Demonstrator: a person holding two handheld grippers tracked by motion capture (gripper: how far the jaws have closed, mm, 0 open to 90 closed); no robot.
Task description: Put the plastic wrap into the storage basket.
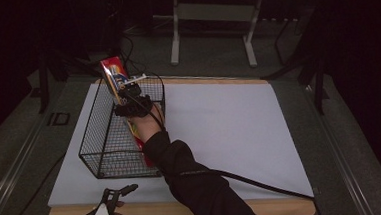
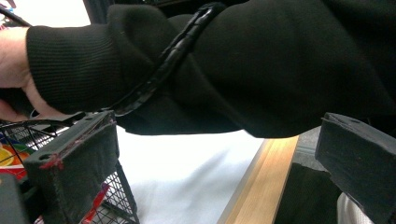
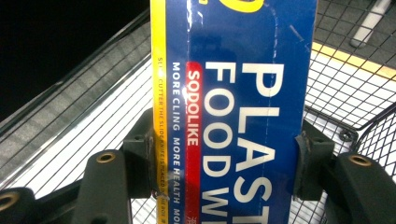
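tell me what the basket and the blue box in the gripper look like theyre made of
Basket: thin dark metal wire, apparently coated matte black, judging by its open square grid and stiff rim. Blue box: likely glossy printed cardboard; light glints on its face, a straight crease runs down it, and the edges are sharp. The right gripper clamps its sides.

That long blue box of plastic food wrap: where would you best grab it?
Across its narrow width, partway along, as the right gripper does: one jaw on each long side of the food wrap box. Those sides are flat and parallel. Coming from above suits the open-topped wire basket.
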